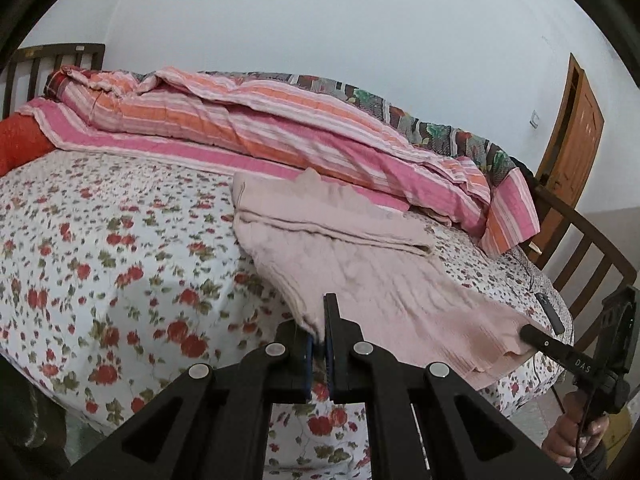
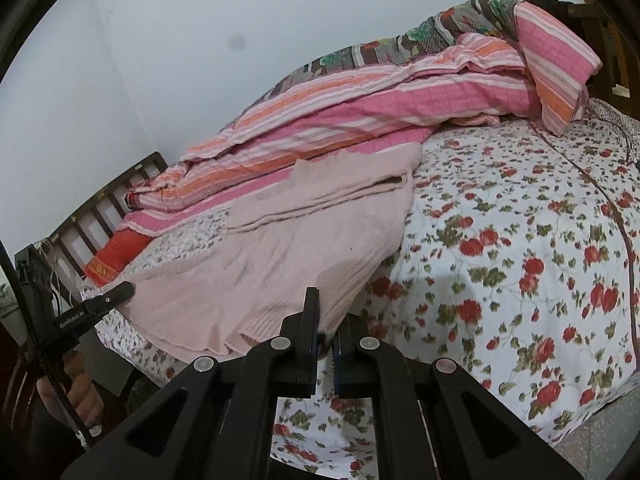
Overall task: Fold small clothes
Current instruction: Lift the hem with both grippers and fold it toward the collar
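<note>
Left gripper (image 1: 320,320), jaws nearly closed, pinches the near hem corner of the pale pink knitted sweater (image 1: 360,264); right gripper (image 2: 325,320), jaws narrow, clamps the opposite hem corner of the same garment (image 2: 280,264). The sweater lies partly folded on the white bedsheet printed with red flowers (image 1: 120,240), its hem toward the bed's near edge.

Left view only: brown wooden door (image 1: 576,136), small dark object on the sheet (image 1: 550,312), right gripper (image 1: 532,334) from the side, with a hand (image 1: 576,432) on its handle. Right view only: left gripper (image 2: 120,294) from the side.

The pink-and-orange striped quilt (image 2: 360,128) hides the far bedside. Motion blur softens the sheet pattern.
</note>
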The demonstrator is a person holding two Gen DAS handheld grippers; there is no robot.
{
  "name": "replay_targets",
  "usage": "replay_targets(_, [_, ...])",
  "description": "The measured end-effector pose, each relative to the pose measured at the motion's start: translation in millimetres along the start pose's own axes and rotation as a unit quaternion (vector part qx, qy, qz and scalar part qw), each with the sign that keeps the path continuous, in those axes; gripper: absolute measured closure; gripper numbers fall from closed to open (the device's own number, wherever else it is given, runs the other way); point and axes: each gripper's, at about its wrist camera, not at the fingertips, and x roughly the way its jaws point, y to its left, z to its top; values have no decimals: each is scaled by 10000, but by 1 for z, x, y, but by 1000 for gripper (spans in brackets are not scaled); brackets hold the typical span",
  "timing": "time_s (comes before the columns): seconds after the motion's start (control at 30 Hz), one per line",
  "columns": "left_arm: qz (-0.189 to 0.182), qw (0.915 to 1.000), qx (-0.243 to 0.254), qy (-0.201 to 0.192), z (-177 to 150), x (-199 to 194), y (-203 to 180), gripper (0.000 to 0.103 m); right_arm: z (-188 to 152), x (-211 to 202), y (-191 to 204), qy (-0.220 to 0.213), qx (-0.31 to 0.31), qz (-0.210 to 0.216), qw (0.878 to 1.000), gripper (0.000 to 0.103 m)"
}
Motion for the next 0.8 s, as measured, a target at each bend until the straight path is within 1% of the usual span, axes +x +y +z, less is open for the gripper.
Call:
replay_targets(0.23, [-8, 9999, -27, -119, 15, 1, -4, 98, 14, -1, -2, -106, 58, 66, 9999, 98])
replay_targets(0.4, [-88, 9997, -160, -185, 27, 5, -3, 98, 27, -1, 0, -213, 86, 75, 9997, 98])
replay_targets(0.8, [-65, 9991, -285, -301, 55, 27, 1, 98, 65, 14, 10, -442, -47, -144, 9989, 98])
